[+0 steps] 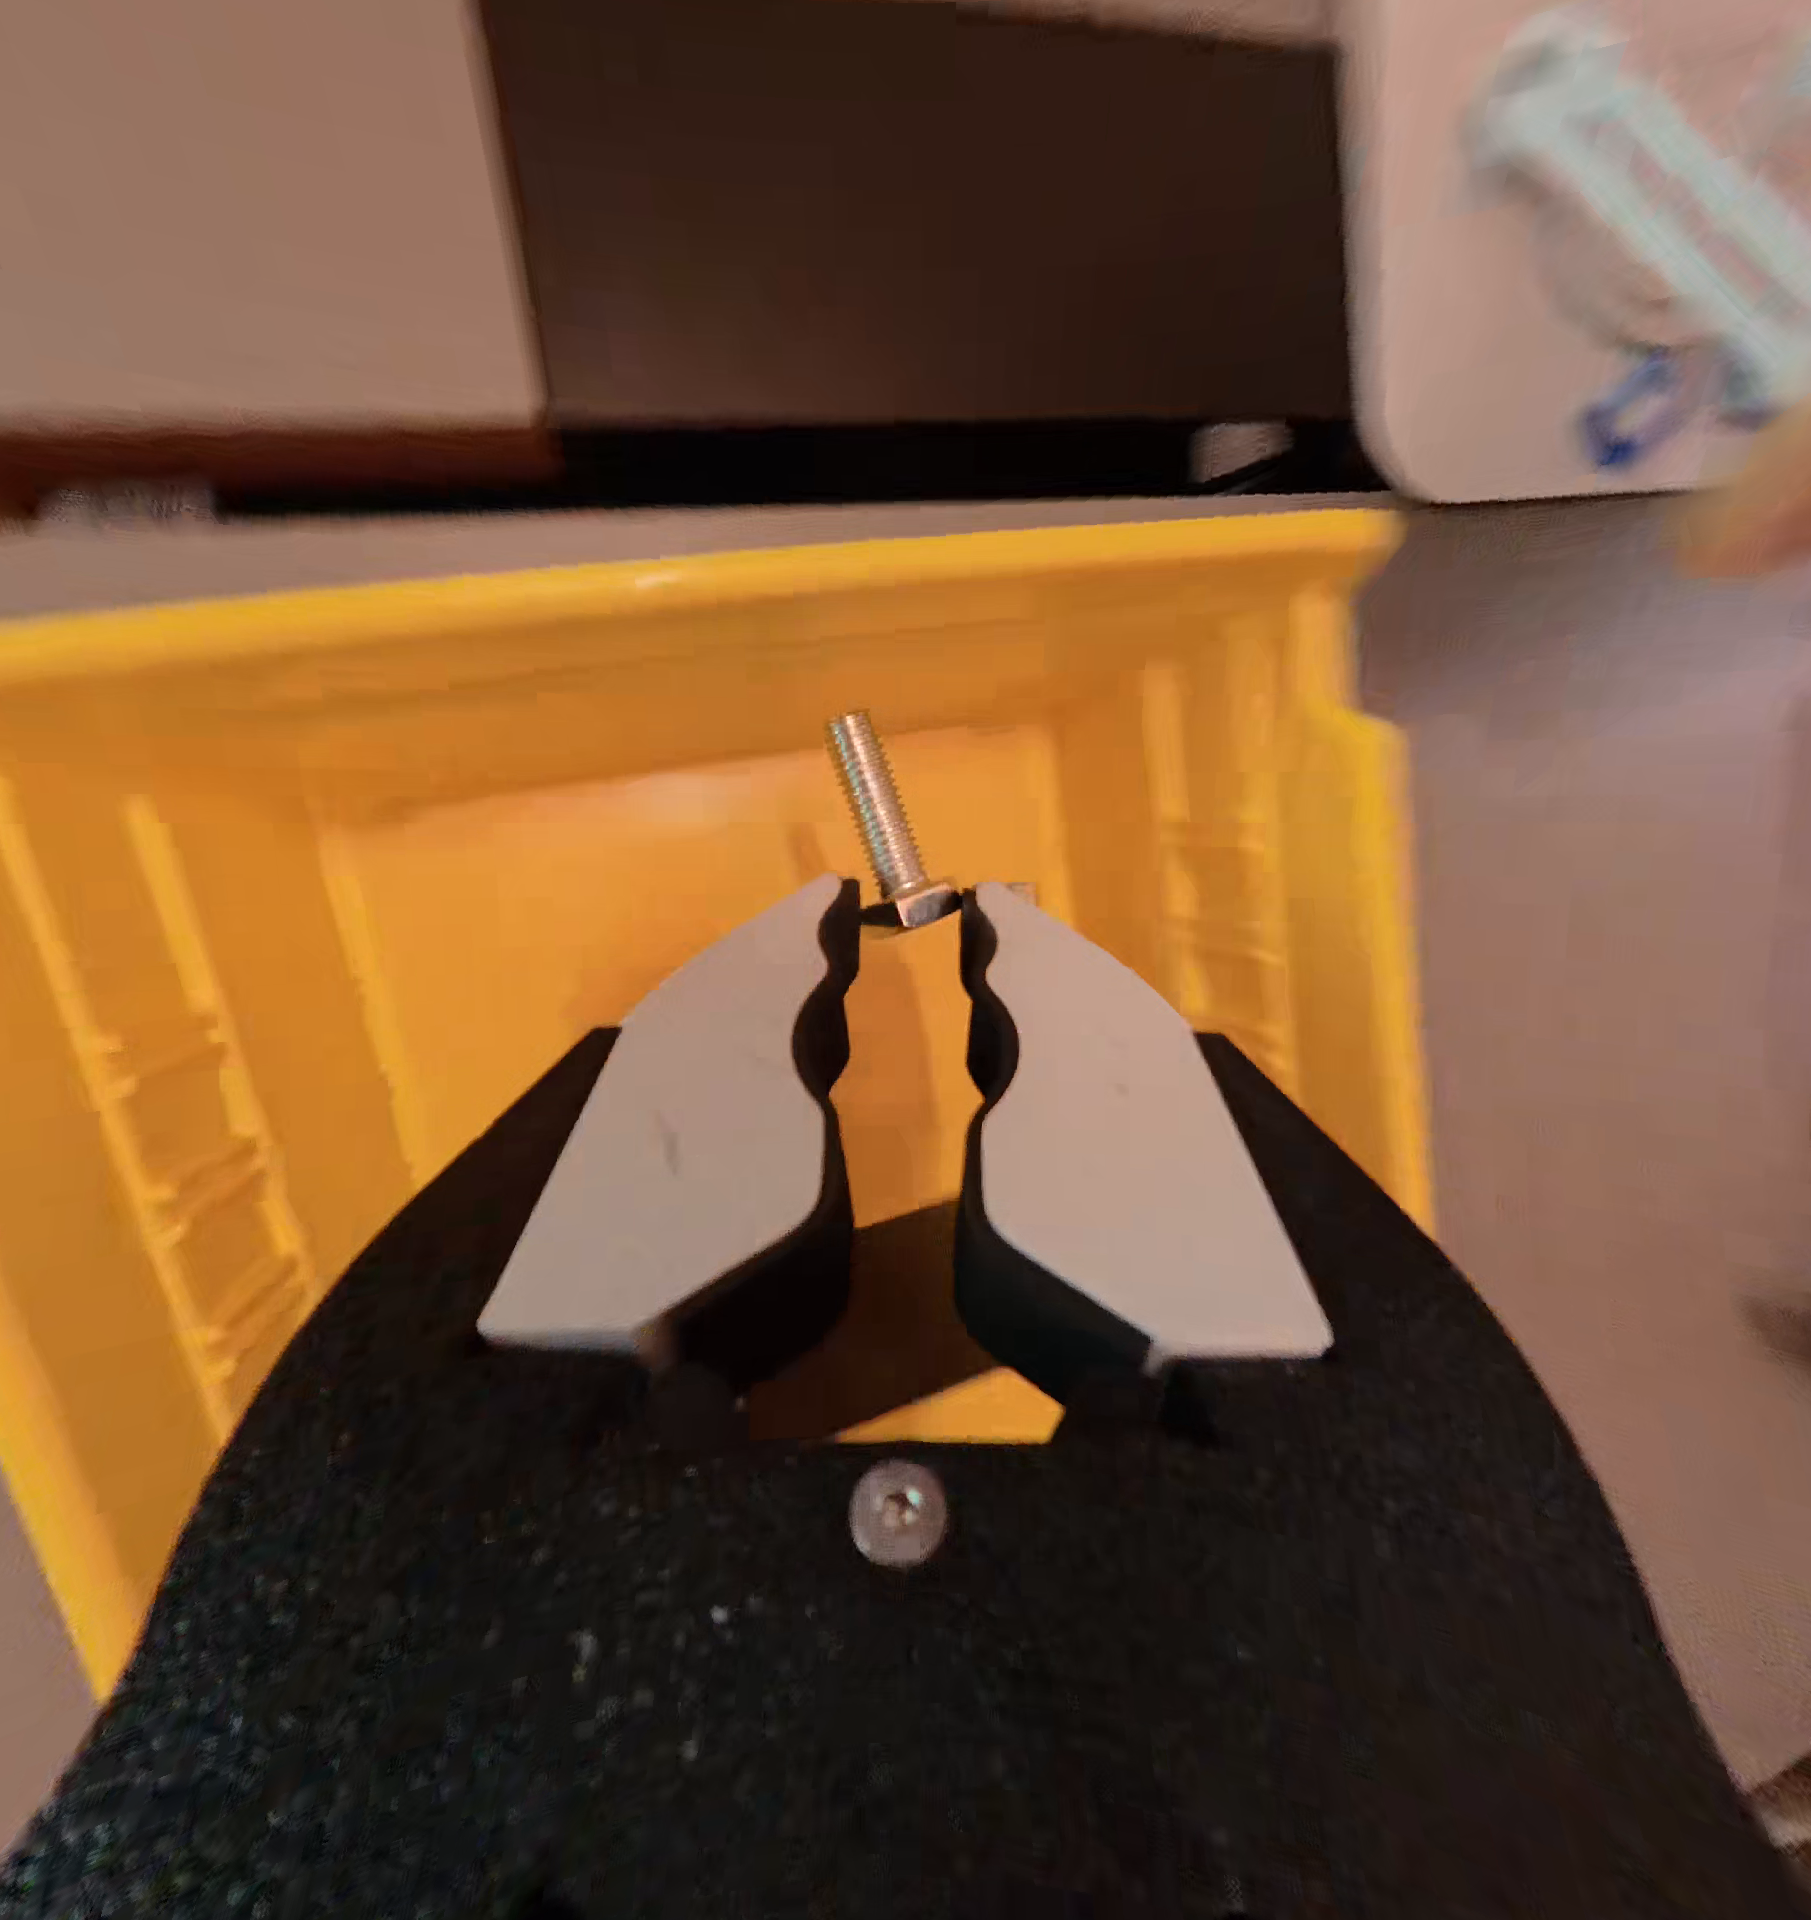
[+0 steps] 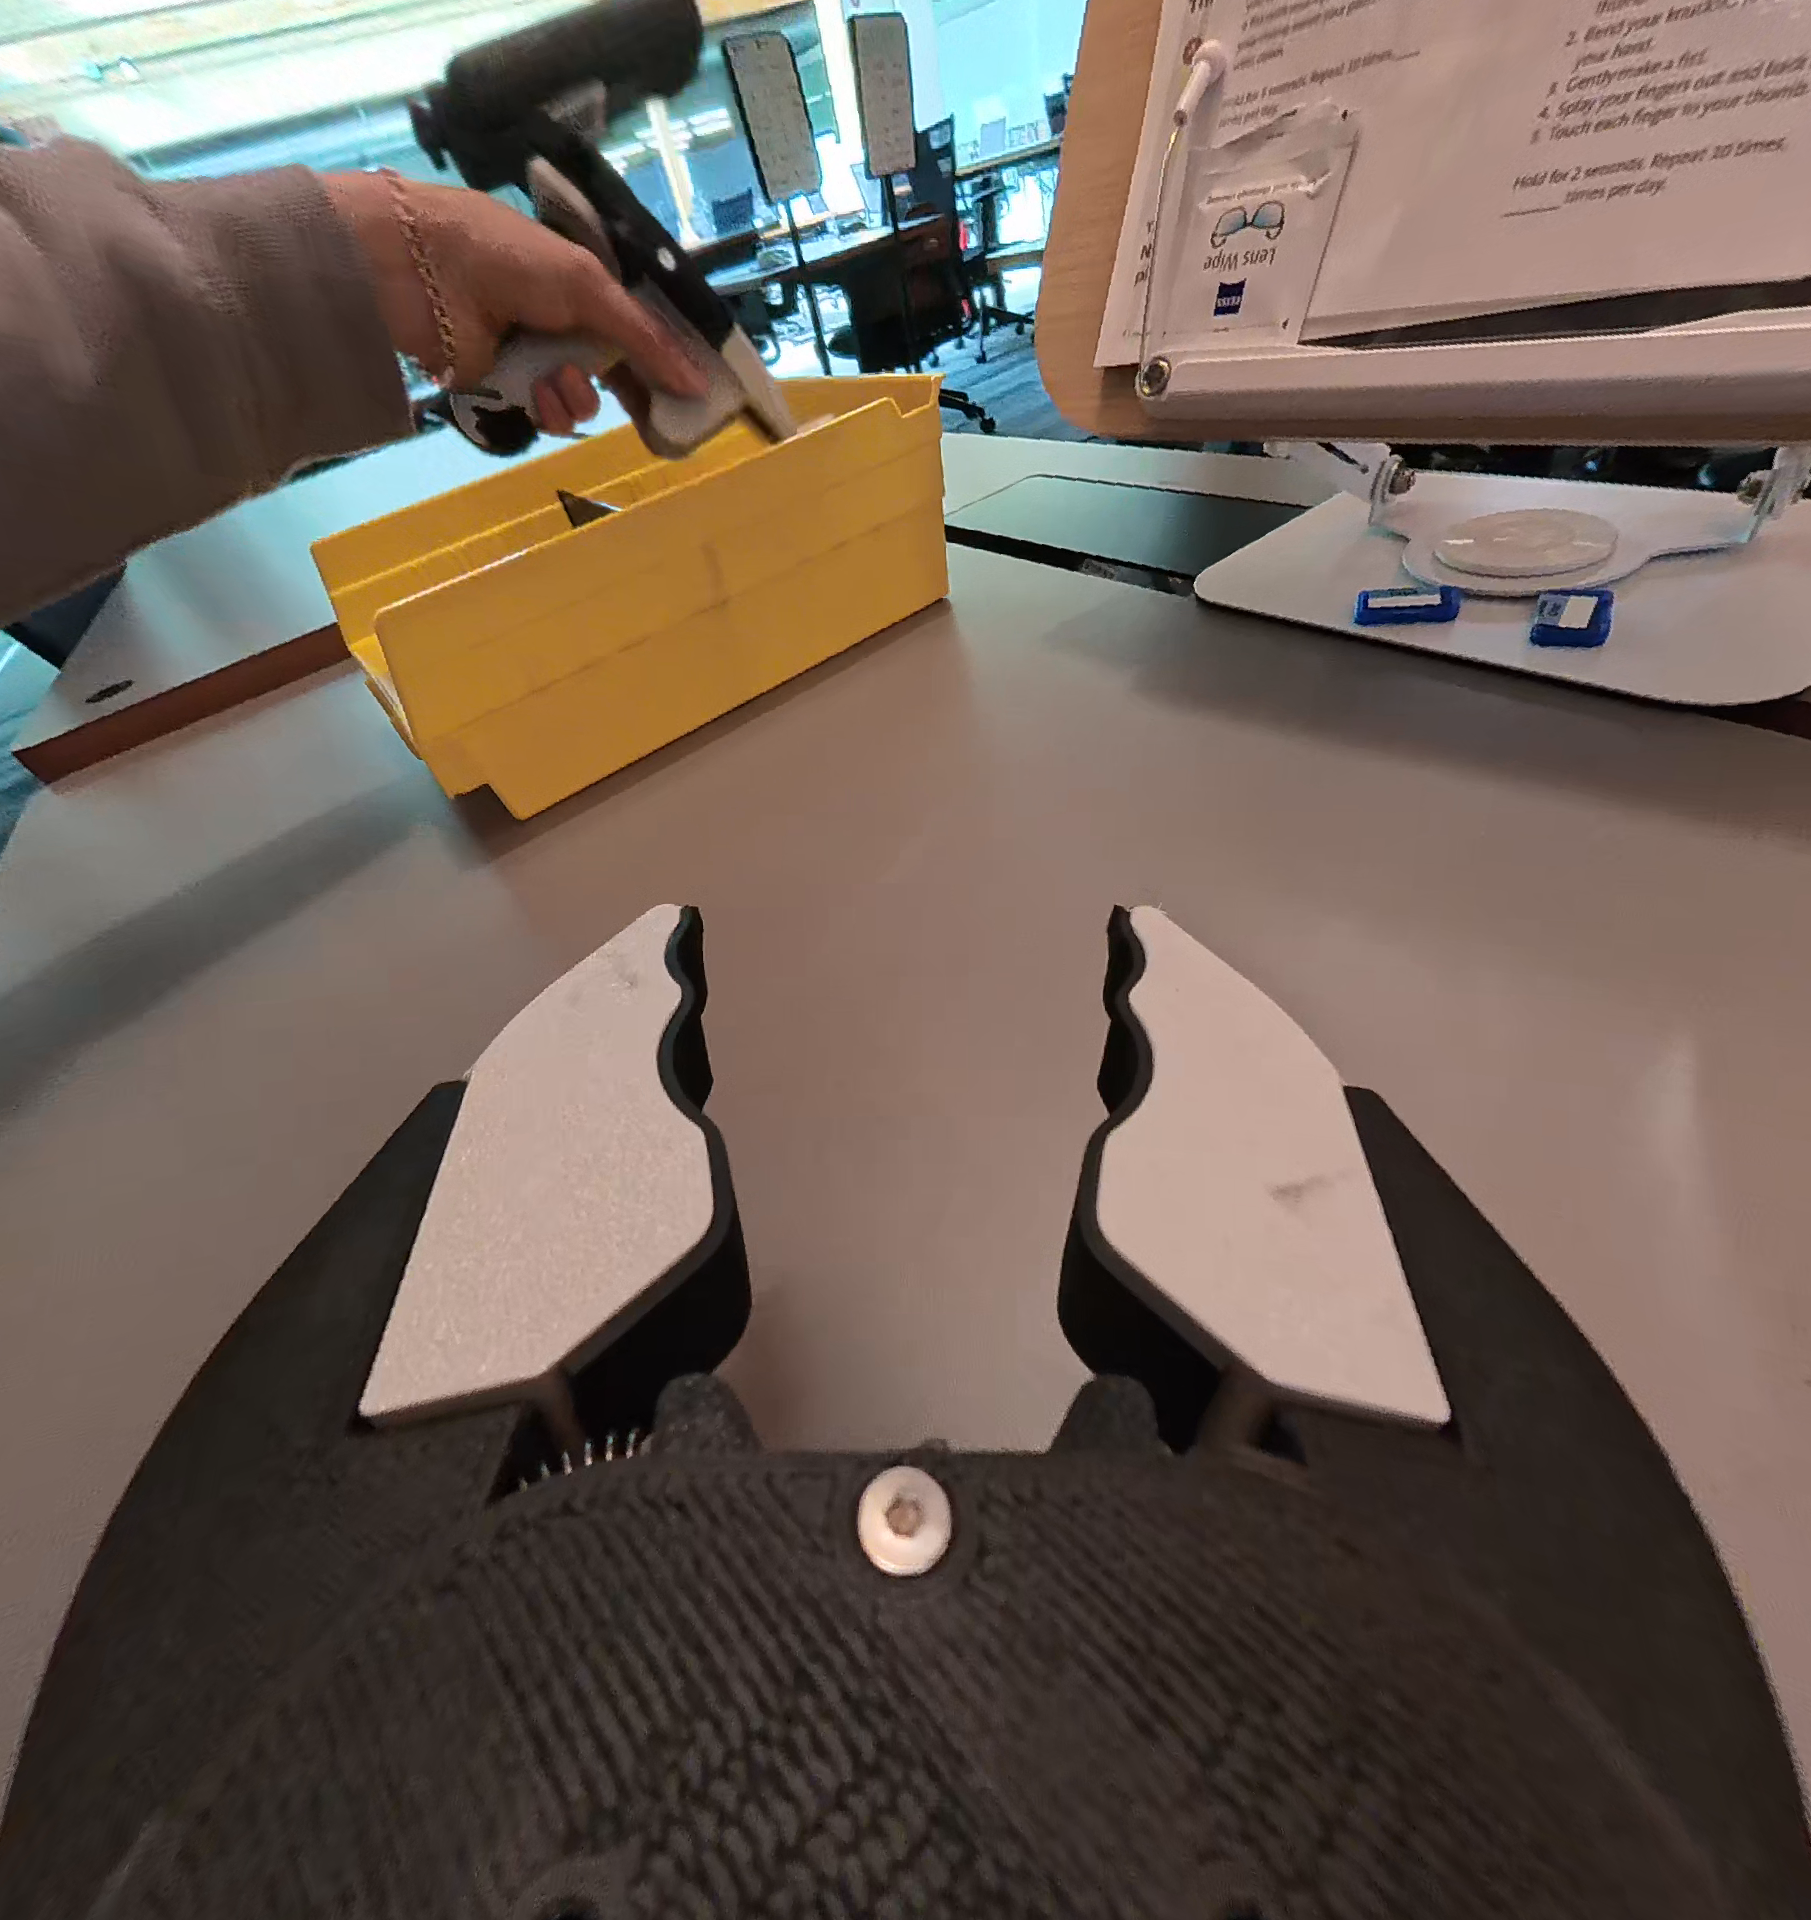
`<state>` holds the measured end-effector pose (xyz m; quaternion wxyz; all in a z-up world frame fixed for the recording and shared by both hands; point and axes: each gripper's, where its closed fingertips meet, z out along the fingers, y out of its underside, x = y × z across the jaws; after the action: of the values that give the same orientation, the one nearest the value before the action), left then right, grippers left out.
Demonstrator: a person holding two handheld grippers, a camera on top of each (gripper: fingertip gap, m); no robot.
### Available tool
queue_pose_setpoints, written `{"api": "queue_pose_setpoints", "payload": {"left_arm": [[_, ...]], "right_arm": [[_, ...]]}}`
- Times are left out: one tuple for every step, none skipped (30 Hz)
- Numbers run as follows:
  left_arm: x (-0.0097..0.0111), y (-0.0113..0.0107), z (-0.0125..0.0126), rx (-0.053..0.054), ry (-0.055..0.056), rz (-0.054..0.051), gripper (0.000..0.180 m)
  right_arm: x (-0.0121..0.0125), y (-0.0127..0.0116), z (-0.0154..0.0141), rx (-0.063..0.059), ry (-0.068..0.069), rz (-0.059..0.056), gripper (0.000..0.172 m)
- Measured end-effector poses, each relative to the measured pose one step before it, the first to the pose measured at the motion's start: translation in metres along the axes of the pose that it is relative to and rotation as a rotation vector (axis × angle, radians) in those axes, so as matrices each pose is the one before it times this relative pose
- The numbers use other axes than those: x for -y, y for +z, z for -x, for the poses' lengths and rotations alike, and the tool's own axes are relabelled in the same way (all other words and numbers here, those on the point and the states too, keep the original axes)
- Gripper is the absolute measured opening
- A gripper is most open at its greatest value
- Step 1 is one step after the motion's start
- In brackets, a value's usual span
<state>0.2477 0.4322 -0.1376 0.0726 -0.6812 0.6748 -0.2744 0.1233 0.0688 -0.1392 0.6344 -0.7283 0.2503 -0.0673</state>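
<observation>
1. The grey table (image 2: pixel 984 831) is the biggest thing. Everything sits on it.
2. A tilted board with papers (image 2: pixel 1503 187) stands at the far right of the table. Its white base (image 2: pixel 1711 644) lies under it, with two small blue things (image 2: pixel 1405 606) on top.
3. The yellow bin (image 2: pixel 672 623) sits on the table, far from the right gripper and to its left. From above, the bin's inside (image 1: pixel 568 935) looks yellow, with ribbed walls. Nothing can be seen lying on the part of the floor that shows.
4. A hand (image 2: pixel 527 301) in a grey sleeve holds the left gripper (image 1: pixel 911 904) and tips it down into the bin.
5. The right gripper (image 2: pixel 906 920) hangs low over bare table. Its jaws are wide apart, with nothing between them.
6. The silver bolt (image 1: pixel 875 821) is the smallest thing. The left gripper's jaws are narrow and pinch the bolt's head at their very tips. The threaded part sticks out past the tips, inside the bin and above its floor.
</observation>
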Motion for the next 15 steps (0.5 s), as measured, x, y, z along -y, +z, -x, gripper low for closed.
{"api": "queue_pose_setpoints", "payload": {"left_arm": [[0.00501, -0.01440, -0.02105, -0.0671, 0.0713, -0.0721, 0.018], [0.00588, -0.01478, -0.02632, -0.0797, 0.0664, -0.0789, 0.018], [0.00644, -0.01339, -0.03098, -0.0886, 0.0727, -0.0822, 0.018], [0.00636, -0.01045, -0.03361, -0.0888, 0.0748, -0.0803, 0.017], [0.00585, -0.00642, -0.03405, -0.0843, 0.0708, -0.0724, 0.017], [0.00461, -0.00234, -0.03269, -0.0768, 0.0651, -0.0644, 0.017], [0.00402, 0.00103, -0.03092, -0.0734, 0.0513, -0.0626, 0.018], [0.00349, 0.00389, -0.02976, -0.0777, 0.0352, -0.0662, 0.017], [0.00187, 0.00641, -0.02808, -0.0792, 0.0268, -0.0667, 0.017], [-0.00112, 0.00811, -0.02423, -0.0685, 0.0253, -0.0586, 0.017], [-0.00448, 0.00907, -0.01956, -0.0512, 0.0249, -0.0477, 0.017], [-0.00747, 0.00947, -0.01578, -0.0412, 0.0227, -0.0368, 0.017], [-0.00984, 0.00955, -0.01265, -0.0343, 0.0217, -0.0259, 0.017], [-0.01101, 0.00915, -0.00965, -0.0249, 0.0225, -0.0180, 0.017], [-0.01107, 0.00828, -0.00695, -0.0164, 0.0207, -0.0119, 0.017]], "right_arm": [[0.00143, -0.00024, 0.00205, 0.0141, 0.0024, -0.0101, 0.074], [0.00257, -0.00009, 0.00433, 0.0261, 0.0056, -0.0176, 0.073], [0.00423, 0.00009, 0.00637, 0.0364, 0.0094, -0.0237, 0.072], [0.00564, -0.00013, 0.00765, 0.0408, 0.0117, -0.0311, 0.070], [0.00628, -0.00015, 0.00856, 0.0433, 0.0109, -0.0321, 0.067], [0.00677, -0.00017, 0.01071, 0.0555, 0.0100, -0.0310, 0.064], [0.00773, -0.00005, 0.01128, 0.0565, 0.0107, -0.0362, 0.062], [0.00901, 0.00007, 0.00954, 0.0429, 0.0106, -0.0479, 0.061], [0.00965, -0.00011, 0.00904, 0.0397, 0.0108, -0.0560, 0.058], [0.00872, -0.00022, 0.00934, 0.0441, 0.0130, -0.0517, 0.054], [0.00728, -0.00007, 0.00764, 0.0369, 0.0137, -0.0424, 0.053], [0.00508, -0.00008, 0.00480, 0.0220, 0.0116, -0.0282, 0.050], [0.00314, -0.00013, 0.00327, 0.0156, 0.0098, -0.0152, 0.047], [0.00173, 0.00014, 0.00314, 0.0164, 0.0041, -0.0058, 0.044], [0.00065, 0.00033, 0.00292, 0.0121, -0.0015, -0.0011, 0.043]]}}
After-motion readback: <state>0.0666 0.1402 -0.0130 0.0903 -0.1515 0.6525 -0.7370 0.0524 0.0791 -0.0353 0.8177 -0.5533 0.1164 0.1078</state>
